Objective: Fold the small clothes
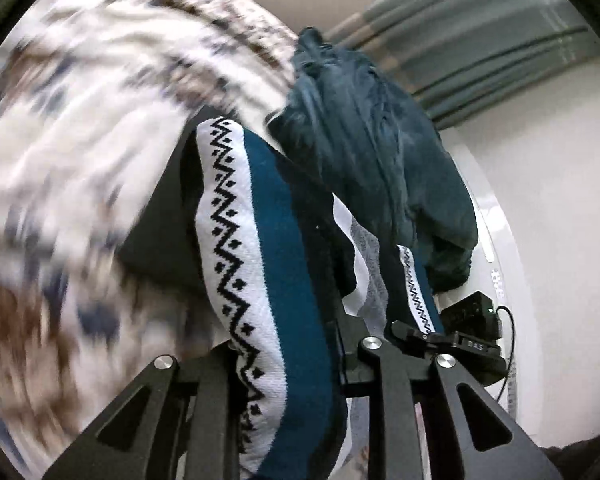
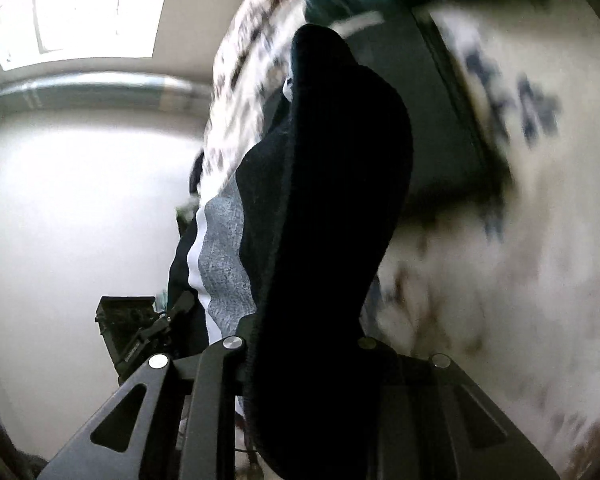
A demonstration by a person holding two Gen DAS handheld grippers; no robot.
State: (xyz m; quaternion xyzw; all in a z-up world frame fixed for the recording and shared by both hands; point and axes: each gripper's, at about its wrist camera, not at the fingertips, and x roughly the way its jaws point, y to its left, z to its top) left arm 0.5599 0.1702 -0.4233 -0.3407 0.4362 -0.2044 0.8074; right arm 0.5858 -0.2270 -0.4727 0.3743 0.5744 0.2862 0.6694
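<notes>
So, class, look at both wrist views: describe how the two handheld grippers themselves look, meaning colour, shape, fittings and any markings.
Both the left gripper and the right gripper are matte black, built of angular link bars with triangular cut-outs, joined by round silver pivot bolts. No markings show on these bars. In the left wrist view, a black unit with a thin black cable and a green light sits on the other gripper.

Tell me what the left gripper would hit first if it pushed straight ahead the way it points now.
The left gripper is already shut on the knitted garment with teal, white and black zigzag stripes, which fills its line. Beyond that, probably the crumpled dark teal cloth lying on the patterned white bedcover, though depth is unclear.
</notes>
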